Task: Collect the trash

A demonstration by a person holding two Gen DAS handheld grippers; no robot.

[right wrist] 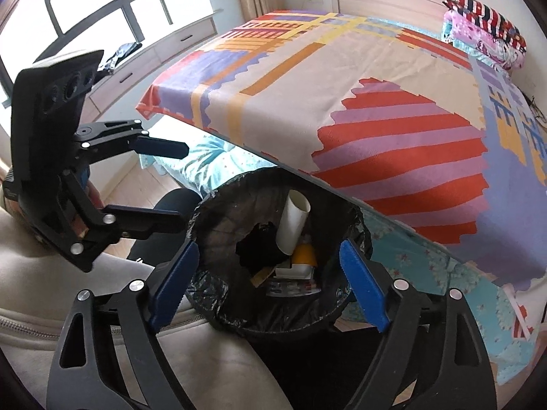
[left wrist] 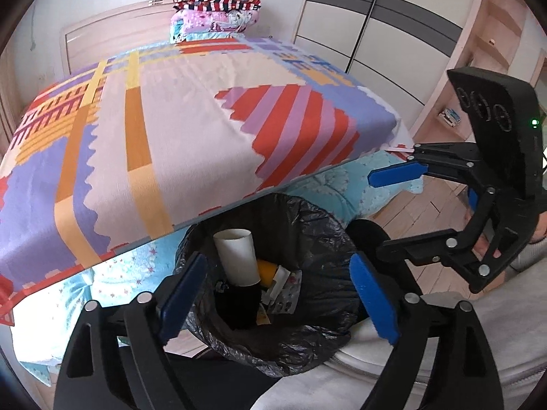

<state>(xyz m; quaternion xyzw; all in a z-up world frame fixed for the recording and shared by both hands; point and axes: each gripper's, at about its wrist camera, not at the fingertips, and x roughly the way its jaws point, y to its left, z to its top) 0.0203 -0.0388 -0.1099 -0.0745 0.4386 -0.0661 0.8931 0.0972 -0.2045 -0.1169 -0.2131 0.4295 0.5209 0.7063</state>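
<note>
A bin lined with a black bag (left wrist: 307,225) stands by the bed's edge. Inside lie a white paper cup (left wrist: 236,256), an orange-yellow item (left wrist: 266,270), a black object (left wrist: 239,307) and flat wrappers (left wrist: 285,294). My left gripper (left wrist: 278,294) is open and empty, straddling the bin from above. The right gripper (left wrist: 372,218) shows at the right of the left wrist view, open and empty. In the right wrist view the bin (right wrist: 218,225) holds the cup (right wrist: 293,225); my right gripper (right wrist: 266,283) is open above it and the left gripper (right wrist: 184,184) is open at left.
A bed with a patterned red, purple and orange cover (left wrist: 191,119) fills the view behind the bin. Folded bedding (left wrist: 215,10) is stacked at its head. A wardrobe (left wrist: 376,24) stands at right, a window bench (right wrist: 164,48) at left. A beige garment (right wrist: 205,358) lies below.
</note>
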